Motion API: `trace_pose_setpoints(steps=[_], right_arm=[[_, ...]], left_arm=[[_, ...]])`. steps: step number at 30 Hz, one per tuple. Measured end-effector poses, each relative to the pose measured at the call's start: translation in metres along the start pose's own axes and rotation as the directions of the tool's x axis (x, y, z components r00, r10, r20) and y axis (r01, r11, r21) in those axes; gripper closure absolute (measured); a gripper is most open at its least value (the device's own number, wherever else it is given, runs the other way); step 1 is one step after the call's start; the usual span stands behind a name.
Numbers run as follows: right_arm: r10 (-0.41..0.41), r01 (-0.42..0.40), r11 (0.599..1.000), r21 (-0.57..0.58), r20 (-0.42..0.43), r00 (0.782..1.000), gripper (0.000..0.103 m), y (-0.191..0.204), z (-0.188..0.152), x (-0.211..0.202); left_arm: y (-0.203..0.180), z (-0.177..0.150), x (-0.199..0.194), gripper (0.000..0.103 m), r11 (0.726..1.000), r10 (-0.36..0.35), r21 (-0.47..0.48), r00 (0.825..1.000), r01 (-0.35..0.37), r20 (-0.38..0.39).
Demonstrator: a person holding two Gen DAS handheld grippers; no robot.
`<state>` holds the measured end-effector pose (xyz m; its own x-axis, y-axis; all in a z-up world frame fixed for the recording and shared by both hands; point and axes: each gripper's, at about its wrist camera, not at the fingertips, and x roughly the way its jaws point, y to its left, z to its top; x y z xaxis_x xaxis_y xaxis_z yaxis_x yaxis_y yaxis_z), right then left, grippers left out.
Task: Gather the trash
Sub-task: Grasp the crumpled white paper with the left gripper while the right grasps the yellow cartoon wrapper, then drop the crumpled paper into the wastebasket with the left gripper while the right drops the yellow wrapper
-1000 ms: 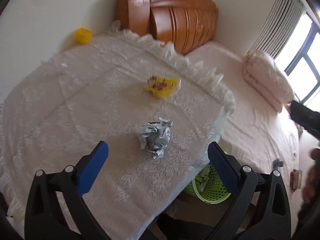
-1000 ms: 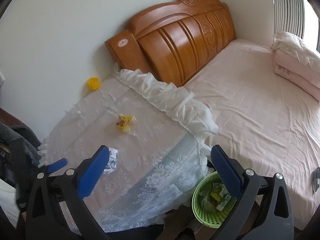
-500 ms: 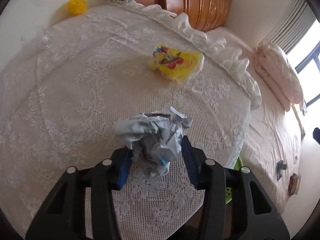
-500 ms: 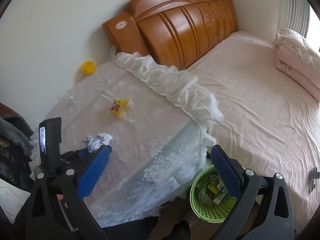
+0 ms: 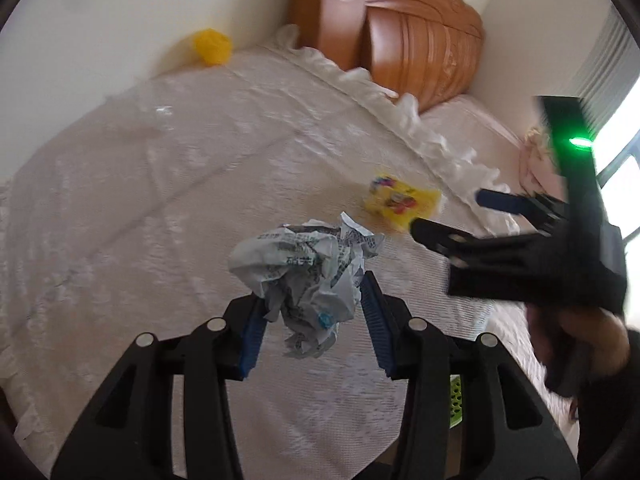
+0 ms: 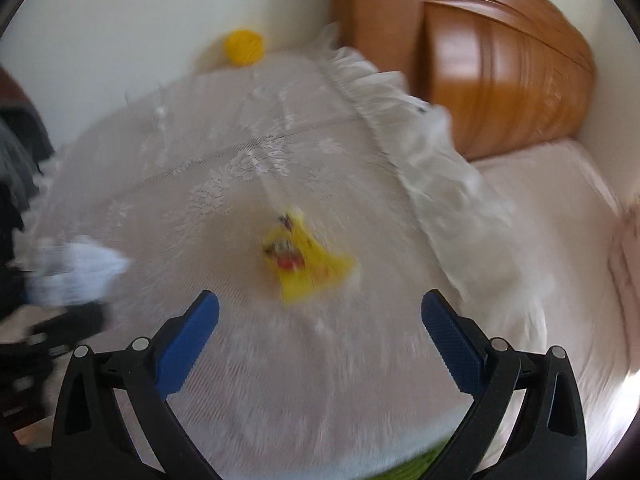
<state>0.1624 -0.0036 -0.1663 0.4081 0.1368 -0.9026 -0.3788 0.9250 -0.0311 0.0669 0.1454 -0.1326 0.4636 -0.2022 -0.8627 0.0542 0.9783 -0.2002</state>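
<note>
A crumpled ball of printed paper (image 5: 296,256) sits between the blue pads of my left gripper (image 5: 312,292), which is shut on it over the lace-covered table (image 5: 160,200). A yellow snack wrapper (image 6: 304,260) lies flat on the cloth just ahead of my right gripper (image 6: 320,300), whose jaws stand wide open with nothing between them. In the left wrist view the same wrapper (image 5: 400,202) lies to the upper right of the ball, with the right gripper (image 5: 448,212) reaching in beside it. The right wrist view is blurred and shows the paper ball (image 6: 76,268) at its left edge.
A small yellow object (image 5: 212,46) rests at the table's far edge by the wall. A green basket (image 5: 456,400) peeks out below the table's near right edge. A wooden headboard (image 5: 420,52) and a pink bed (image 6: 560,240) lie to the right. A person's hand (image 5: 580,340) holds the right gripper.
My left gripper went from wide open to shut on the paper ball. The right gripper swung in from beside the bed and dropped over the yellow wrapper.
</note>
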Motion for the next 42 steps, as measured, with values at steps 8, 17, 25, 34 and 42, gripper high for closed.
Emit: trace_pose_setpoints(steps=[8, 17, 25, 34, 42], right_arm=[[0.060, -0.058, 0.998, 0.025, -0.102, 0.993, 0.041, 0.010, 0.018, 0.044], [0.087, -0.084, 0.990, 0.111, -0.023, 0.996, 0.077, -0.001, 0.013, 0.011], [0.063, -0.091, 0.937, 0.337, 0.094, 0.994, 0.077, -0.069, -0.083, -0.080], [-0.146, 0.089, 0.750, 0.656, 0.033, 0.989, 0.077, -0.143, -0.275, -0.180], [-0.255, 0.147, 0.603, 0.784, 0.014, 0.967, 0.077, -0.173, -0.369, -0.232]], left_arm=[[0.028, -0.003, -0.008, 0.059, 0.998, 0.047, -0.049, 0.999, -0.047, 0.000], [0.022, -0.001, -0.013, 0.059, 0.999, 0.037, -0.009, 0.999, -0.037, 0.016], [-0.048, -0.011, -0.015, 0.059, 0.982, -0.082, 0.169, 0.996, 0.085, -0.026], [-0.212, -0.068, 0.005, 0.059, 0.802, -0.275, 0.486, 0.937, 0.347, -0.214], [-0.322, -0.133, 0.041, 0.059, 0.624, -0.261, 0.625, 0.879, 0.469, -0.399]])
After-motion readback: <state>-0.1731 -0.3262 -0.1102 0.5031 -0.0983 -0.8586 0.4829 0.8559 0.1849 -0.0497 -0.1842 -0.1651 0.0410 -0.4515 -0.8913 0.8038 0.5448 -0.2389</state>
